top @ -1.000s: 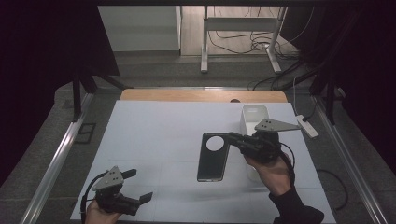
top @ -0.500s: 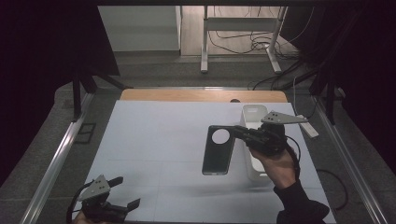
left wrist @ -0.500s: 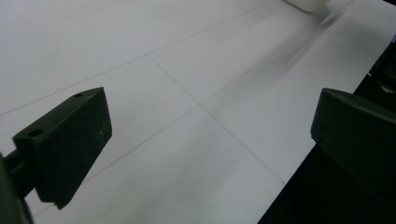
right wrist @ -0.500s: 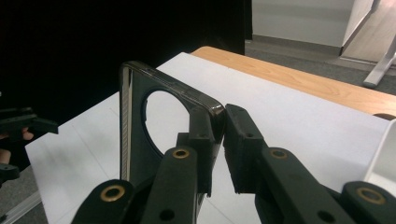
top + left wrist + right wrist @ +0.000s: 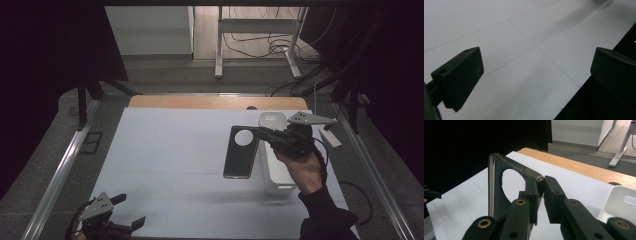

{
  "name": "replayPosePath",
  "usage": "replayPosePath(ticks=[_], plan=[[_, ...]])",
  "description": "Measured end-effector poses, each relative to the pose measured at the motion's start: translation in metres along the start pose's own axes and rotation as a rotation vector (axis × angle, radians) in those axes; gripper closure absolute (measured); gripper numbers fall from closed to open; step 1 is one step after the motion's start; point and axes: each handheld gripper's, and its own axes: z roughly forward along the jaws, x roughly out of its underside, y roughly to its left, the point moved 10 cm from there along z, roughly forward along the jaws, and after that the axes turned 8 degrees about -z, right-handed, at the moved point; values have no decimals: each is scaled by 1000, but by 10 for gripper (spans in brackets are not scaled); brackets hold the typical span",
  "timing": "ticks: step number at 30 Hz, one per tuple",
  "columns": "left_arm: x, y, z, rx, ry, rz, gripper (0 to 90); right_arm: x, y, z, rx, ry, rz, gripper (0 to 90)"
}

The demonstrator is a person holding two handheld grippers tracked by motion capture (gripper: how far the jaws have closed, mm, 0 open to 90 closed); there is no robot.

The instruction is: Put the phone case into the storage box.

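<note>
Beyond the table we see a dim room with a grey floor, a white desk frame [image 5: 255, 45] and loose cables at the far side. We work at a white table top [image 5: 165, 150] with a wooden strip [image 5: 200, 102] along its far edge.

Our right gripper [image 5: 267, 135] is raised above the right half of the table, and its jaws are clamped on the top edge of a dark phone case [image 5: 241, 152]. We see the case hanging upright in the air, clear of the surface, with its round camera cut-out near the top. In the right gripper view the case [image 5: 496, 187] stands edge-on, its rim pinched between the pads. Just to its right, a white rectangular tray [image 5: 275, 167] rests on the table beneath our hand.

Our left gripper [image 5: 127, 212] sits low at the near left corner, well apart from the case. Its jaws stand wide apart with nothing between them.
</note>
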Motion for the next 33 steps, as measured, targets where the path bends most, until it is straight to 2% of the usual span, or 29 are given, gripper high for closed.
replayPosePath(ticks=[8,24,33], plan=[[0,0,-2,-1,-13,-4,0,-3,-16,-2,24,-8,5,810],[1,0,-2,-6,-5,-5,0,-14,-56,-9,90,-28,4,811],[1,1,-2,-3,-3,-10,0,-19,-75,-13,108,-41,11,810]])
